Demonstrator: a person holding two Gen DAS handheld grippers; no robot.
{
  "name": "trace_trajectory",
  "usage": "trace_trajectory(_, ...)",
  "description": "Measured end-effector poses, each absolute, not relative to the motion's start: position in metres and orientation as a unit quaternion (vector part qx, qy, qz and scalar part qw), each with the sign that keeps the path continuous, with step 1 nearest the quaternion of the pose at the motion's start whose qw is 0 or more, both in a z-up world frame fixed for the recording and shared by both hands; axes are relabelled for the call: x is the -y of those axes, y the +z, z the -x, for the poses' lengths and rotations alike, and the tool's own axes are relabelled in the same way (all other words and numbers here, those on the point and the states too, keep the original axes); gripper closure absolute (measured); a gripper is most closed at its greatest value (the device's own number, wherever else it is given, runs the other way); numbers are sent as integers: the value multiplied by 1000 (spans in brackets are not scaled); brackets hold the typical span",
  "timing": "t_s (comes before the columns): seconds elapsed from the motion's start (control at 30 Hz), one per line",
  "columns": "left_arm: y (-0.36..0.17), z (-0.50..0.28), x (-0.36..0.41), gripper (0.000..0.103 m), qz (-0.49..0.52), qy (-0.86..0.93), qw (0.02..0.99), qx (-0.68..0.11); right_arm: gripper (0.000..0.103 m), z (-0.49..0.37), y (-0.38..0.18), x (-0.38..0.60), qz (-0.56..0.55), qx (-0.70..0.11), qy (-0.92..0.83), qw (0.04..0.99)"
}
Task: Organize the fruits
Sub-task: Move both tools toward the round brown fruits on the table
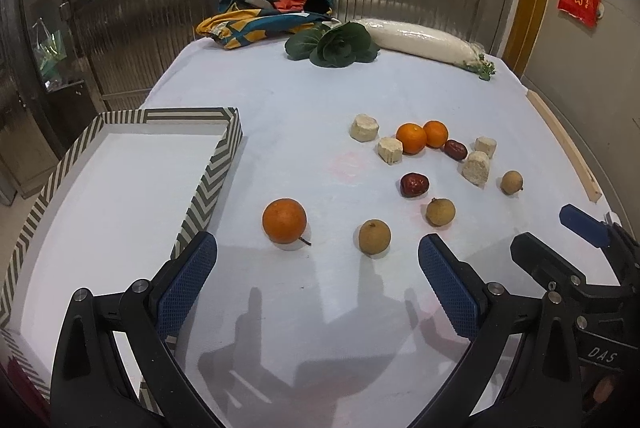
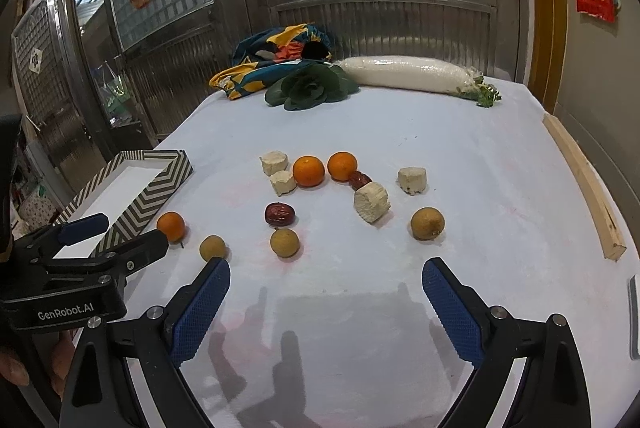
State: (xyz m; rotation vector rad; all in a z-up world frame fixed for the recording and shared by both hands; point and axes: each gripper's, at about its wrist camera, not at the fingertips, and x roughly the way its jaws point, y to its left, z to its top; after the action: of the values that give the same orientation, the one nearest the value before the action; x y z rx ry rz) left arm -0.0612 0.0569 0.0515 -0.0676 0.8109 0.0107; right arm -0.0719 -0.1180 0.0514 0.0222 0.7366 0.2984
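Fruit lies loose on the white table. A lone orange sits nearest the striped tray. Two more oranges lie mid-table, with red dates, brown longans and pale cut chunks. My left gripper is open and empty, just short of the lone orange and a longan. My right gripper is open and empty, in front of the longans. The right gripper also shows in the left wrist view.
At the far edge lie a colourful cloth bag, leafy greens and a wrapped white radish. A wooden strip runs along the right edge. The tray's inside is white and bare.
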Motion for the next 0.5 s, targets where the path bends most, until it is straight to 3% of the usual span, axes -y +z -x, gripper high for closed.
trace_trajectory(0.33,48,54,-66,1,46,-19,910,-411,6,67,47,112,-2,-366,158,917)
trace_trajectory(0.5,46,52,-75,1,37,-23,908,-416,26,59,40,104,16,-369,180,912)
